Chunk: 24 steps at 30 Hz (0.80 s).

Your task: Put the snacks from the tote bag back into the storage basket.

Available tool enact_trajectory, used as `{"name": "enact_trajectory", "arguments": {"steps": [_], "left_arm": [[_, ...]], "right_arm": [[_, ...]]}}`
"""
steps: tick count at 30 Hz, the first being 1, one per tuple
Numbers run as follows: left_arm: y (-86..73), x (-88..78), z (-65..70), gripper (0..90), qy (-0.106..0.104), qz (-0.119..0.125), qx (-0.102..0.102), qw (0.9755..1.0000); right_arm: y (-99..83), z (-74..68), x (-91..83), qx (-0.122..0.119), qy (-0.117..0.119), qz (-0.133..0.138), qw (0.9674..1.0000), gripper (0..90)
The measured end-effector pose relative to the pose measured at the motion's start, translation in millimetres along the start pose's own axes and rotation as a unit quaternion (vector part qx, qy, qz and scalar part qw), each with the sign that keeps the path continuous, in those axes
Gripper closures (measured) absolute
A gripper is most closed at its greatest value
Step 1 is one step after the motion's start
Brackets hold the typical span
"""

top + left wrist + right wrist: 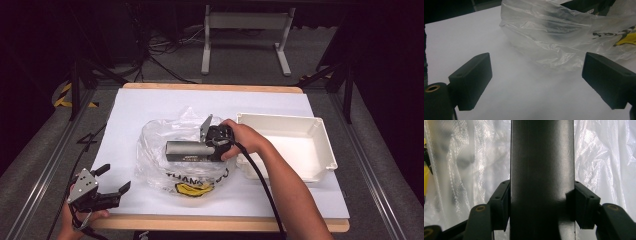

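High view: one dark grey rectangular box (187, 149) lies inside one clear plastic bag (159, 150) w/ yellow print at counter (130, 107) centre, right claw (212, 145) clamped on it; one white tray (327, 150) just right. Left gripper view: left claw (537, 82) spread wide, empty, near bag (554, 37). Right gripper view: jaws pinch box (542, 175) on both sides, bag film behind.

A white-topped table (150, 105) carries a plastic bag (155, 150) and a white bin (320, 145).

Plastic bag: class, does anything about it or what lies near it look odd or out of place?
Nothing looks damaged or spilled. The plastic bag lies crumpled on the table, the right tongs grip a dark box at it, and the white bin stands upright beside it.
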State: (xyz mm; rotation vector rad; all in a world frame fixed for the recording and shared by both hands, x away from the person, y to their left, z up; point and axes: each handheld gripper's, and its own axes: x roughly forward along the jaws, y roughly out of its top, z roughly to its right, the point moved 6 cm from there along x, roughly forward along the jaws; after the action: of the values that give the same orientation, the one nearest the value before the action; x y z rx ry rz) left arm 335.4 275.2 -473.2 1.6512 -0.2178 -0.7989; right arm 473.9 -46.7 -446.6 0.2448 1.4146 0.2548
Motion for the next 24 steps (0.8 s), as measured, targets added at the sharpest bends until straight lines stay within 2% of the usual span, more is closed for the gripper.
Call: {"name": "enact_trajectory", "arguments": {"steps": [5, 10, 15, 24], "left_arm": [[-0.3, 0.0, 0.2, 10.2, -0.001, -0.001, 0.0, 1.0], [0.2, -0.3, 1.0, 10.2, -0.002, -0.003, 0.003, 1.0], [0.1, 0.0, 0.8, 10.2, -0.003, -0.002, 0.002, 1.0], [0.2, -0.8, 0.3, 10.2, -0.002, -0.001, 0.002, 1.0]], "right_arm": [[-0.5, 0.2, -0.2, 0.001, 0.002, -0.001, 1.0, 40.5], [0.8, -1.1, 0.9, -0.004, -0.003, -0.016, 0.9999, 34.9], [0.8, 0.1, -0.9, -0.002, -0.006, -0.015, 0.9999, 38.4], [2.5, -0.9, -2.7, -0.016, -0.007, -0.018, 0.9997, 42.6]]}}
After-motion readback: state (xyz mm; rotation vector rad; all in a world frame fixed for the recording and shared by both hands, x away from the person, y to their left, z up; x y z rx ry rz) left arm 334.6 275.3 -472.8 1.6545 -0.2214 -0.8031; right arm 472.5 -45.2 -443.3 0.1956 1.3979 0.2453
